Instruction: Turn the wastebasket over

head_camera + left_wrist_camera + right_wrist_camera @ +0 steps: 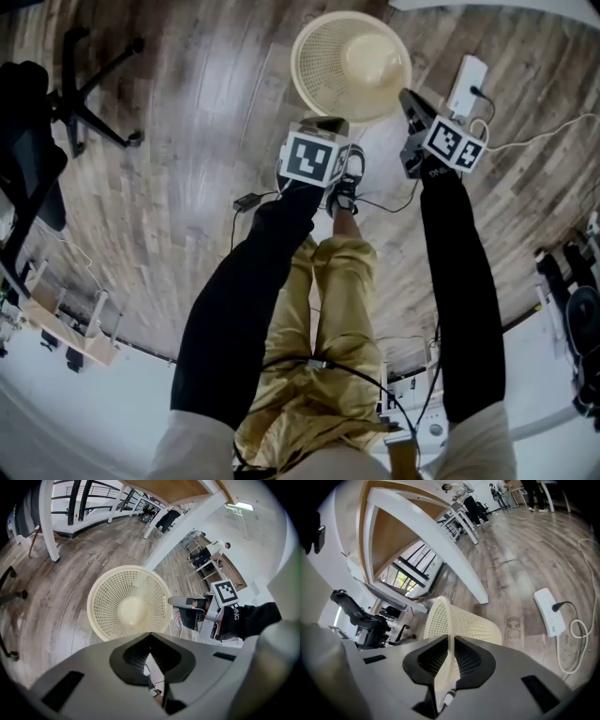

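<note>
Cream mesh wastebasket, upper centre, mouth up on wood floor. Right gripper clamped on its rim. Left gripper closed, empty. Black sleeve print, part legible: "ING".

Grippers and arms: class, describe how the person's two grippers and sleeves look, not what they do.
The left gripper and right gripper match: pale grey bodies, black ribbed pads, each carrying a cube with black-and-white square markers. Thin black cables trail from them. Both arms wear long black sleeves.

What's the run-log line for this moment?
wastebasket: mouth up, not flipped | right gripper: shut on its rim | left gripper: shut, empty
</note>
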